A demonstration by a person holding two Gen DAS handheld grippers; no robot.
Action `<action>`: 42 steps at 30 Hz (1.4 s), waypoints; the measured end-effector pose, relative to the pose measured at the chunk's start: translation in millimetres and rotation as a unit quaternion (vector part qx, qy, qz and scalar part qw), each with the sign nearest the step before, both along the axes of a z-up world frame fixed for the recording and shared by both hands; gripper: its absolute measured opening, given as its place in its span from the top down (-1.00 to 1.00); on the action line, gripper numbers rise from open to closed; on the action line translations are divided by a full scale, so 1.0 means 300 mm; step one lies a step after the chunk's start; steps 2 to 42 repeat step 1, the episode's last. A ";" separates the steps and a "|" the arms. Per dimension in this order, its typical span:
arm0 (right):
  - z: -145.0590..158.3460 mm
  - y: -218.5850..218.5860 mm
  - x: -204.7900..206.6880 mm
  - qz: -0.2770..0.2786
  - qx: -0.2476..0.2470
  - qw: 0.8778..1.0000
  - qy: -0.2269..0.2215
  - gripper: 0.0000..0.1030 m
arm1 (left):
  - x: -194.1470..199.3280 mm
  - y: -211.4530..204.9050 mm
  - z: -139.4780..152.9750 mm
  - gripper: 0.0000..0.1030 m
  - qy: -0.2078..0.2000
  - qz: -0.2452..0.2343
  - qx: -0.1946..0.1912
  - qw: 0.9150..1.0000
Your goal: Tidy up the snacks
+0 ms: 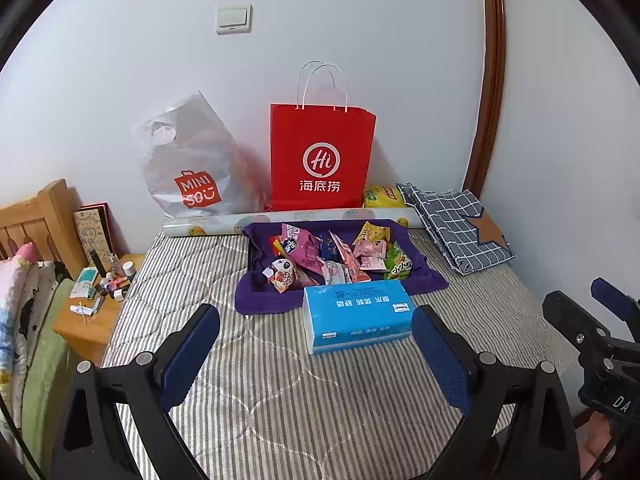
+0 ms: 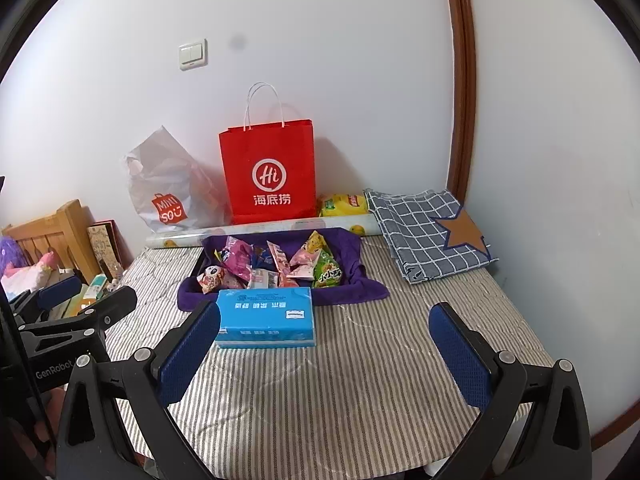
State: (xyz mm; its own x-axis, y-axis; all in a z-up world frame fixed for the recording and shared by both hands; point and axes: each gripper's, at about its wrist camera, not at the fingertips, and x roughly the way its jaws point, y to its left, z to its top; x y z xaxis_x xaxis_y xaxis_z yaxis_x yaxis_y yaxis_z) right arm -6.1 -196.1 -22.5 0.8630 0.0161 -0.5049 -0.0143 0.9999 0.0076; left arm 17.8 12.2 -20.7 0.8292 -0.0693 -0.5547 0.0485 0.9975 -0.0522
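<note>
Several snack packets (image 1: 332,256) lie heaped in a tray lined with a purple cloth (image 1: 260,296) on a striped mattress; they also show in the right wrist view (image 2: 276,264). A blue tissue pack (image 1: 356,314) (image 2: 266,316) lies just in front of the tray. My left gripper (image 1: 316,344) is open and empty, low over the mattress, short of the tissue pack. My right gripper (image 2: 324,344) is open and empty, to the right of the left one. Each gripper shows in the other's view, the right (image 1: 596,320) and the left (image 2: 80,300).
A red paper bag (image 1: 320,160), a grey Miniso plastic bag (image 1: 192,168) and a yellow packet (image 1: 382,197) stand against the wall behind a paper roll (image 1: 288,220). A folded checked cloth (image 1: 456,224) lies at the right. A cluttered wooden nightstand (image 1: 92,320) stands left of the mattress.
</note>
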 end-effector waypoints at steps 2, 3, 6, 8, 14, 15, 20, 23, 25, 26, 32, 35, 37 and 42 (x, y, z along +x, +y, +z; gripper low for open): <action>0.001 0.000 0.000 0.000 0.001 1.000 -0.001 -1.00 | 0.001 -0.001 0.001 -0.89 -0.001 0.000 0.001 1.000; 0.001 0.000 0.000 0.000 0.001 1.000 -0.001 -1.00 | 0.001 -0.001 0.001 -0.89 -0.001 0.000 0.001 1.000; 0.001 0.000 0.000 0.000 0.001 1.000 -0.001 -1.00 | 0.001 -0.001 0.001 -0.89 -0.001 0.000 0.001 1.000; 0.001 0.000 0.000 0.000 0.001 1.000 -0.001 -1.00 | 0.001 -0.001 0.001 -0.89 -0.001 0.000 0.001 1.000; 0.001 0.000 0.000 0.000 0.001 1.000 -0.001 -1.00 | 0.001 -0.001 0.001 -0.89 -0.001 0.000 0.001 1.000; 0.001 0.000 0.000 0.000 0.001 1.000 -0.001 -1.00 | 0.001 -0.001 0.001 -0.89 -0.001 0.000 0.001 1.000; 0.001 0.000 0.000 0.000 0.001 1.000 -0.001 -1.00 | 0.001 -0.001 0.001 -0.89 -0.001 0.000 0.001 1.000; 0.001 0.000 0.000 0.000 0.001 1.000 -0.001 -1.00 | 0.001 -0.001 0.001 -0.89 -0.001 0.000 0.001 1.000; 0.001 0.000 0.000 0.000 0.001 1.000 -0.001 -1.00 | 0.001 -0.001 0.001 -0.89 -0.001 0.000 0.001 1.000; 0.001 0.000 0.000 0.000 0.001 1.000 -0.001 -1.00 | 0.001 -0.001 0.001 -0.89 -0.001 0.000 0.001 1.000; 0.001 0.000 0.000 0.000 0.001 1.000 -0.001 -1.00 | 0.001 -0.001 0.001 -0.89 -0.001 0.000 0.001 1.000; 0.001 0.000 0.000 0.000 0.001 1.000 -0.001 -1.00 | 0.001 -0.001 0.001 -0.89 -0.001 0.000 0.001 1.000; 0.001 0.000 0.000 0.000 0.001 1.000 -0.001 -1.00 | 0.001 -0.001 0.001 -0.89 -0.001 0.000 0.001 1.000; 0.001 0.000 0.000 0.000 0.001 1.000 -0.001 -1.00 | 0.001 -0.001 0.001 -0.89 -0.001 0.000 0.001 1.000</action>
